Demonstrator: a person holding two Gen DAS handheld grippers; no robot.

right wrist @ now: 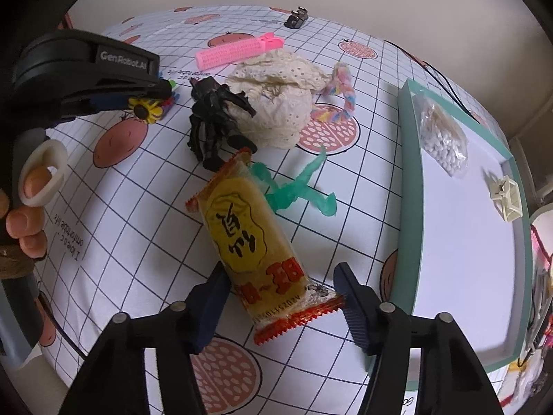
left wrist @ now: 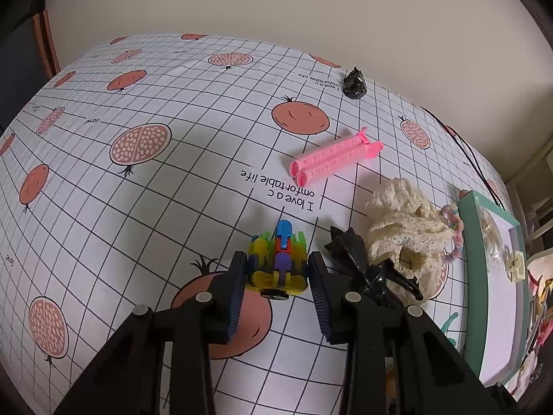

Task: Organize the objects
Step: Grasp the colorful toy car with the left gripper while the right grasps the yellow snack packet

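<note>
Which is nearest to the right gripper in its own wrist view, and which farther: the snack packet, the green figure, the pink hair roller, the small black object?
1. snack packet, between the fingers
2. green figure, just beyond
3. pink hair roller, far, left of centre
4. small black object, at the far edge

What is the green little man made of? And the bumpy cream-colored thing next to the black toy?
The green figure looks like soft, see-through plastic or rubber: light passes through it and its limbs bend thinly. The cream cloth looks like cotton lace, matte, crumpled, with tiny eyelet holes and scalloped edges. The black toy seems hard, slightly glossy plastic, though I can't be sure.
</note>
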